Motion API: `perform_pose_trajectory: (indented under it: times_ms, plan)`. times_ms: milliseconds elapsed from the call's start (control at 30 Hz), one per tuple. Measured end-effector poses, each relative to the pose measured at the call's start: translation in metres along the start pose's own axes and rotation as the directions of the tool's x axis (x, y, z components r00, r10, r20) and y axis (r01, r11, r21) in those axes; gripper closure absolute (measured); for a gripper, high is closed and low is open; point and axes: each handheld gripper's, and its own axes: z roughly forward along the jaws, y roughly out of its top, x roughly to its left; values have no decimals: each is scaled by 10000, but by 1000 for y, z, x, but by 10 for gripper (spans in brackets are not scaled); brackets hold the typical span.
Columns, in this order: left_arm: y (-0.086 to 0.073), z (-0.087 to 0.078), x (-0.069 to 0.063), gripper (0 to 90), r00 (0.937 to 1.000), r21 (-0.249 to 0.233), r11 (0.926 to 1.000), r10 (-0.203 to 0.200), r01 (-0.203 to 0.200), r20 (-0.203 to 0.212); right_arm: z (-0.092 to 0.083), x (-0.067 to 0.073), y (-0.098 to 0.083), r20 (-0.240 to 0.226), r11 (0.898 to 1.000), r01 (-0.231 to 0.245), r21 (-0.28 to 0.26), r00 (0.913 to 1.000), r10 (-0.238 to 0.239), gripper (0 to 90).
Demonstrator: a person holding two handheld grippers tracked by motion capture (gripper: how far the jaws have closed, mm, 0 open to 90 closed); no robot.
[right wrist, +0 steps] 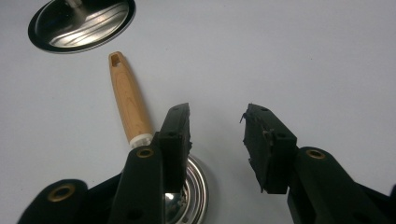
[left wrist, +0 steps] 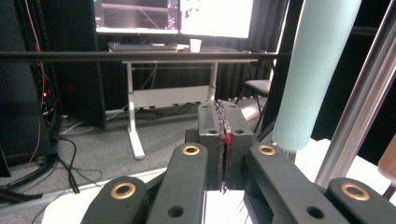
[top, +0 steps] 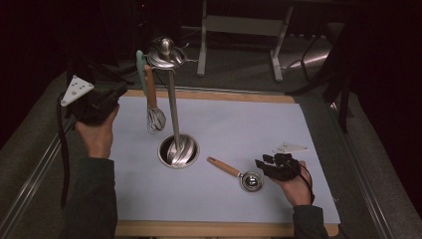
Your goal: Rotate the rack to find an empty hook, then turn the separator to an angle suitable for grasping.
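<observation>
High view: small ladle-like scoop flat on the pale table, just in front of the right hand-held gripper. Light wooden handle, white collar, shiny round steel bowl. Long axis slanted across the table, handle end up and to the left toward the round steel base of the utensil stand, bowl end down and to the right, nearest the gripper. Right jaws parted, holding nothing, tips close to the bowl. Left hand-held gripper raised at the table's left edge, near the hanging whisk with its wooden handle and the mint-green handle beside it, both hung from the stand's top.

Left gripper view: left hand-held gripper with pads pressed together, nothing between them. Mint-green handle upright just to the right of the jaws, the stand's steel pole slanting beyond it.

Right gripper view: right hand-held gripper wide open and empty. Scoop beside and partly under the left-hand jaw, wooden handle running away toward the steel base, hanging slot at the far end, bowl half hidden behind the jaw. Contact between jaw and bowl not clear.
</observation>
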Motion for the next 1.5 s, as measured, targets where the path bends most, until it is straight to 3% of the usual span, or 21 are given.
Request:
perform_pose_trajectory:
  times_ms: [233, 400, 667, 933, 1033, 1133, 1267, 1500]
  plan:
    - [-25, -1, -2, 838, 9998, 558, 9983, 129, -138, 159, 0, 3, 2, 103, 9996, 255, 84, 9996, -256, 599]
    - [-49, -6, 0, 803, 9992, 842, 9964, -118, 85, 380, 1, 4, 3, 53, 9997, 232, 121, 9997, -233, 594]
    - [-91, -18, -6, 757, 9971, 1464, 9888, -384, 284, 657, 2, 9, 9, 34, 9977, 633, 235, 9980, -634, 594]
    - [-125, -22, -10, 734, 9966, 2009, 9790, -487, 345, 662, 8, 12, 17, 2, 9916, 1113, 662, 9938, -1116, 611]
    - [-144, -21, -8, 732, 9948, 2331, 9699, -858, 710, 542, 13, 14, 19, 69, 9868, 1340, 904, 9908, -1352, 663]
    - [-159, -20, -10, 732, 9962, 2807, 9583, -711, 543, 498, 19, 18, 18, 51, 9832, 1462, 1096, 9890, -1476, 748]
    - [-175, -19, -12, 727, 9968, 3134, 9483, -668, 500, 431, 29, 24, 17, -510, 9781, 1602, 1330, 9867, -1546, 773]
    - [-194, -18, -11, 720, 9908, 3265, 9391, -1283, 1075, 430, 45, 32, 17, -1337, 9706, 1654, 1749, 9807, -1430, 700]
